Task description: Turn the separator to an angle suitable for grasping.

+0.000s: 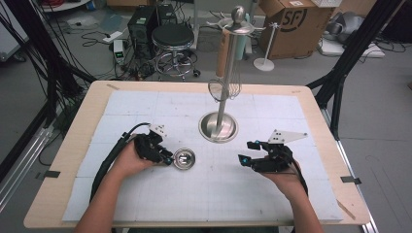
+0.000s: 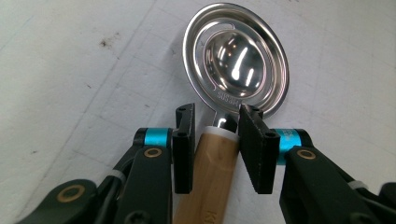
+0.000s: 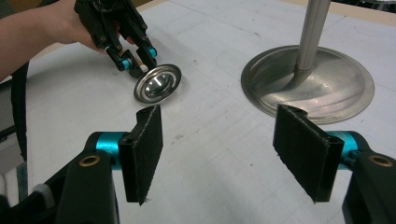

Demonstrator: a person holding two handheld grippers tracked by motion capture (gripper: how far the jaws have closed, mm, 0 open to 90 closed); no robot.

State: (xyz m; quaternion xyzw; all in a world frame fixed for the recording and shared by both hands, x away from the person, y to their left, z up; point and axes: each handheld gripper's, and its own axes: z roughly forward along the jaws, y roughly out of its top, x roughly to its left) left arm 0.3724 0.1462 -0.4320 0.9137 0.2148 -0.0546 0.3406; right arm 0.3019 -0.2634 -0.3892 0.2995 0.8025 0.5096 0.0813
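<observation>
**Egg separator gripped at the handle, hanging on the stand not yet done**

In the high view, going from the left of the frame, the left gripper (image 1: 167, 159) sits left of centre on the white mat of the counter (image 1: 58, 194). Its fingers (image 2: 183, 149) are closed most of the way around the wooden handle of the egg separator (image 1: 184, 158). In the left gripper view both pads press the handle's sides just below the white collar where the steel neck begins. The round steel bowl of the separator lies on the mat just beyond the fingertips, low centre-left in the high view, with its slotted rim facing up.

Further right, at upper centre, the utensil stand (image 1: 219, 127) rises from its dished base, and a whisk (image 1: 225, 89) already hangs from one of its top hooks.

At the right, the right gripper (image 1: 248, 152) hovers low over the mat, its fingers (image 3: 145, 149) spread wide with nothing between them.

By my reading the pick-up is secured but no more: the separator is not yet lifted clear, and carrying it to the stand and hooking it up remain
</observation>
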